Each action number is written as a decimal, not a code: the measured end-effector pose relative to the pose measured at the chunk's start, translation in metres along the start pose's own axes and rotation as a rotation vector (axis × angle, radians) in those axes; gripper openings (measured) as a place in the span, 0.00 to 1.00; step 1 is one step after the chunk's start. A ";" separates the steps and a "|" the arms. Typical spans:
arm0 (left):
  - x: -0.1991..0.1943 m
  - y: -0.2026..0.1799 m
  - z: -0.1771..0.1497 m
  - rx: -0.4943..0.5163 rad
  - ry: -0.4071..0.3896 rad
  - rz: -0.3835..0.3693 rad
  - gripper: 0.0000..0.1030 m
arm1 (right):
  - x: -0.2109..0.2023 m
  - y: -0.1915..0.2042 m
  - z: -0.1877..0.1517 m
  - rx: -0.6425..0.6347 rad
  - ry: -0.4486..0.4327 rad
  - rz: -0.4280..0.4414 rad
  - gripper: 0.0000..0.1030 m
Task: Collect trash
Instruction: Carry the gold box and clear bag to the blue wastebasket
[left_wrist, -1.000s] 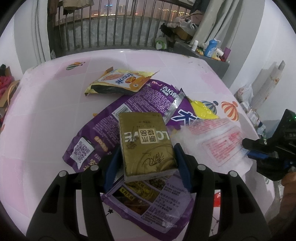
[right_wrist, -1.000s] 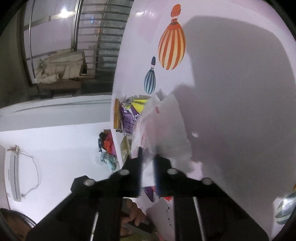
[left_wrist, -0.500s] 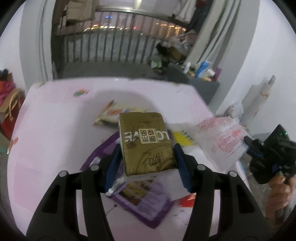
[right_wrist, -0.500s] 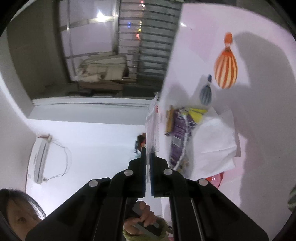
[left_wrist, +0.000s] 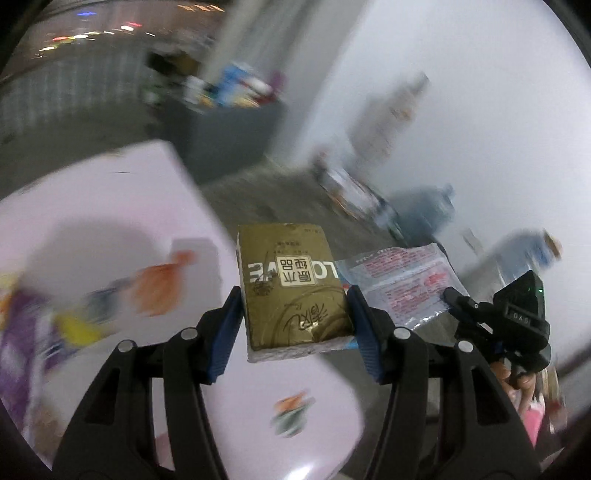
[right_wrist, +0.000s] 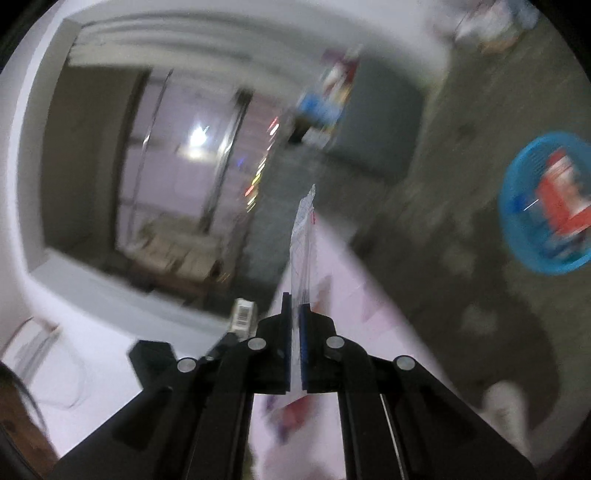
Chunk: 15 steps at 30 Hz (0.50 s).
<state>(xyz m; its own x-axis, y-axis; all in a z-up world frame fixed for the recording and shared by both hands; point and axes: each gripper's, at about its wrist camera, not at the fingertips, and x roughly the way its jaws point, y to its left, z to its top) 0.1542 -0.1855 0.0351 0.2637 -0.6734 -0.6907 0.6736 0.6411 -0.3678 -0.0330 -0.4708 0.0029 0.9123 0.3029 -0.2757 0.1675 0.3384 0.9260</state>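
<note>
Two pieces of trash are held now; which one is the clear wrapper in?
The right hand-held gripper, pinching the clear wrapper; the left hand-held gripper clamps a gold box.

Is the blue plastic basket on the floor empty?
Not empty. In the right wrist view the round blue plastic basket holds a red-and-white package; blur hides what else is inside.
</note>
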 end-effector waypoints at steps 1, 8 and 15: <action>0.017 -0.012 0.003 0.022 0.027 -0.015 0.52 | -0.015 -0.008 0.006 -0.011 -0.039 -0.052 0.04; 0.175 -0.088 0.014 0.117 0.305 -0.100 0.52 | -0.057 -0.082 0.034 0.027 -0.173 -0.324 0.04; 0.300 -0.098 0.009 0.112 0.478 -0.055 0.53 | -0.012 -0.138 0.062 -0.044 -0.118 -0.485 0.04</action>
<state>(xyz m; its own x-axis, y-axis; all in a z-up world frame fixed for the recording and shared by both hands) 0.1738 -0.4530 -0.1302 -0.1033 -0.4436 -0.8902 0.7545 0.5483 -0.3608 -0.0440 -0.5769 -0.1057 0.7696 -0.0005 -0.6385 0.5695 0.4529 0.6860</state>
